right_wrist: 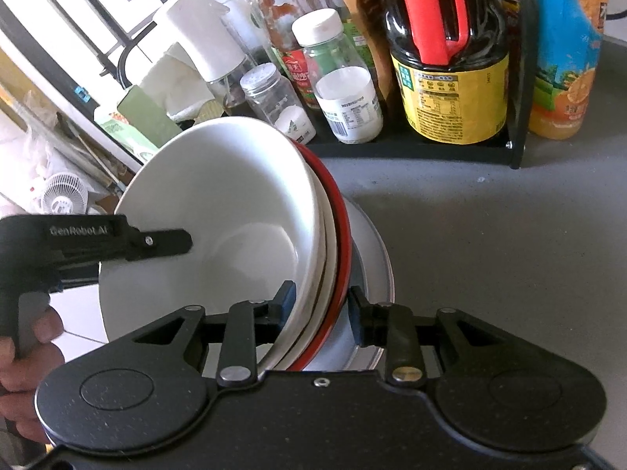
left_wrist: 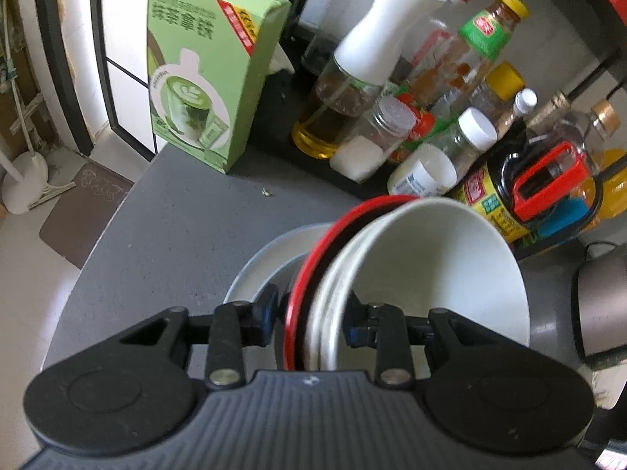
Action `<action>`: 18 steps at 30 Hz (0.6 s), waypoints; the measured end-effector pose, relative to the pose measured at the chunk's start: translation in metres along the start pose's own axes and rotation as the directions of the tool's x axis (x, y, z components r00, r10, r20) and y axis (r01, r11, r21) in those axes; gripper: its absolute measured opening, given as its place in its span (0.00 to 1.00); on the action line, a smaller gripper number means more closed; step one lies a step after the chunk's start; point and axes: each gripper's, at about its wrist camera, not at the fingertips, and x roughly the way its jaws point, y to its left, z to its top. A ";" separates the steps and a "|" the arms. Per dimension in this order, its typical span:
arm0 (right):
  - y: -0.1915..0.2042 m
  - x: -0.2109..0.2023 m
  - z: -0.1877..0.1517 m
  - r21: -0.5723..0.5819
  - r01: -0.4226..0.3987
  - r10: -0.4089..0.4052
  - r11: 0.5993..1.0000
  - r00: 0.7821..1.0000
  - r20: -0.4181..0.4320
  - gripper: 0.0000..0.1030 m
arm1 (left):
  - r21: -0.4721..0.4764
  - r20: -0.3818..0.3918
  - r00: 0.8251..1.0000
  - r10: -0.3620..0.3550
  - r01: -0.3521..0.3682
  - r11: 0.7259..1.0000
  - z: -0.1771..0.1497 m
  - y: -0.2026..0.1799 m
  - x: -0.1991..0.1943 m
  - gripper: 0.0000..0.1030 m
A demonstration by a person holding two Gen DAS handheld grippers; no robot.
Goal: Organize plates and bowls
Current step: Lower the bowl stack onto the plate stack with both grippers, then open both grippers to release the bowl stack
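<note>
Nested white bowls (left_wrist: 431, 266) (right_wrist: 235, 215) sit inside a red-rimmed bowl (left_wrist: 301, 274) (right_wrist: 343, 235). The stack leans over a pale plate (left_wrist: 254, 266) (right_wrist: 376, 258) on the grey counter. My left gripper (left_wrist: 311, 311) is shut on the stacked rims, one finger inside the top bowl and one outside the red rim. It also shows in the right wrist view as a black finger (right_wrist: 168, 241) over the far rim. My right gripper (right_wrist: 321, 301) straddles the opposite rims. Its inner pad touches the white bowl; its outer pad stands just off the red rim.
A black rack of condiment bottles (left_wrist: 392, 117) (right_wrist: 345, 98) stands just behind the bowls, with a soy sauce jug (right_wrist: 450, 78) and an orange juice bottle (right_wrist: 568, 58). A green box (left_wrist: 203, 78) stands at the counter's back left. The counter edge (left_wrist: 98, 243) drops to the floor.
</note>
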 end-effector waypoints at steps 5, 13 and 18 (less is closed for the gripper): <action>0.006 -0.009 -0.002 -0.023 -0.018 0.019 1.000 0.999 0.038 0.44 | 0.014 0.006 1.000 0.006 -0.006 1.000 -0.001 0.002 -0.001 0.37; 0.001 -0.031 -0.009 0.018 -0.003 0.002 1.000 0.996 0.094 0.58 | 0.169 0.129 0.991 0.020 -0.041 0.985 0.001 -0.014 -0.027 0.77; -0.004 -0.060 -0.016 0.030 0.035 -0.039 0.999 0.984 0.175 0.75 | 0.235 0.174 0.984 -0.029 -0.013 0.972 0.001 -0.018 -0.043 0.87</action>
